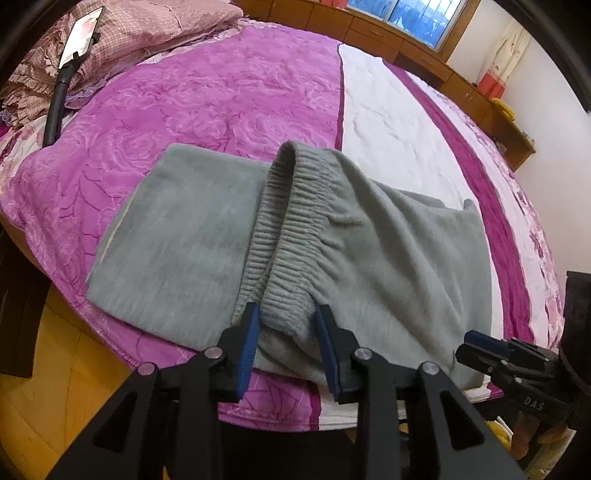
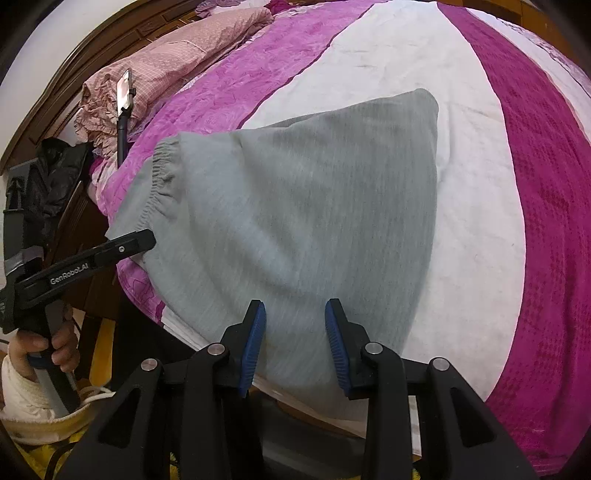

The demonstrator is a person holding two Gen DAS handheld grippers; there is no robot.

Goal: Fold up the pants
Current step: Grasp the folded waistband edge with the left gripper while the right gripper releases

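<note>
Left wrist view: grey fleece pants [image 1: 295, 243] on purple-and-white bedspread [image 1: 221, 96], partly folded, ribbed waistband [image 1: 280, 236] clamped in left gripper [image 1: 288, 321]; right wrist view: right gripper [image 2: 295, 321] clamped on bunched near edge, final fold and flattening left.

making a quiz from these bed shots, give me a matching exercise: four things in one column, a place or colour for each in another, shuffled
Things
1. pants
2. waistband
3. phone on a stand
4. checked pink bedding

Places or colours
A. ribbed, between the left gripper's jaws
B. grey, spread on the bedspread
C. bunched at the head of the bed
D. upright on a black arm, in front of the bedding

Pairs: 1-B, 2-A, 3-D, 4-C
</note>
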